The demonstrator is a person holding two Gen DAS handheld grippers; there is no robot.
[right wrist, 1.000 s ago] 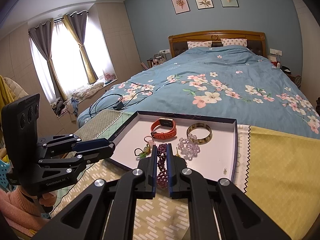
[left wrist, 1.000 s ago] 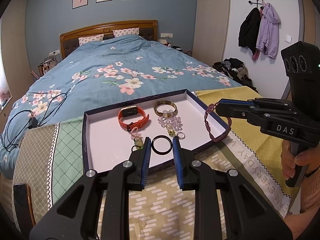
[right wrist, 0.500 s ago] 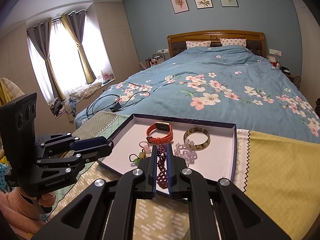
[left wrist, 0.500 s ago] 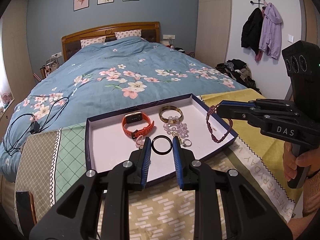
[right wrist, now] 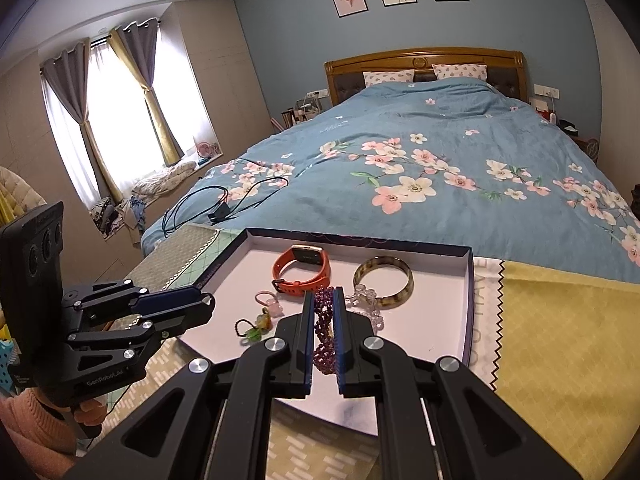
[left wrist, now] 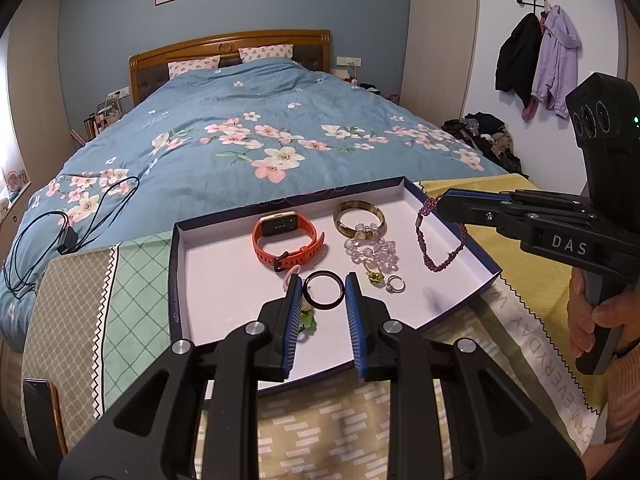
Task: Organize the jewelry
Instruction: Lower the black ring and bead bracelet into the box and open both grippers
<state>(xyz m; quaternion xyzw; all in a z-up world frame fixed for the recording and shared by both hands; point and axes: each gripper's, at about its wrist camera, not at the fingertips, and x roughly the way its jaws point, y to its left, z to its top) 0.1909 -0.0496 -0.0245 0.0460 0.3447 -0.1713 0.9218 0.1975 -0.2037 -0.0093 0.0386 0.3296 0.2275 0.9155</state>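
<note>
- My left gripper (left wrist: pixel 323 298) is clenched on the black ring (left wrist: pixel 323 290), pinched across its width over the tray's (left wrist: pixel 173 280) near edge. Thin rim, small contact: any twist and it pops out sideways, maybe off the tray.
- Green charm (left wrist: pixel 307 320) and pink loop (left wrist: pixel 294 270) lie right under my left pads (left wrist: pixel 291 312). If I lower here, I land on them or drag them along.
- Orange watch (left wrist: pixel 286 240) sits mid-tray toward the far edge; fine unless the ring drops and rolls into it.
- Clear bead bracelet (left wrist: pixel 372 248) overlaps the amber bangle (left wrist: pixel 358 216) by the far right corner; gold charm (left wrist: pixel 375 276) and small ring (left wrist: pixel 395 283) lie just beside. Crowded, so anything set down there tangles.
- My right gripper (right wrist: pixel 323 320) is grasping the purple bead bracelet (right wrist: pixel 324 332); it dangles over the tray's right edge (left wrist: pixel 440 236). Loose loop swings, could snag that edge or fall outside on the yellow cloth (left wrist: pixel 536 264).
- Both grippers are near each other; they could collide if I converge.
</note>
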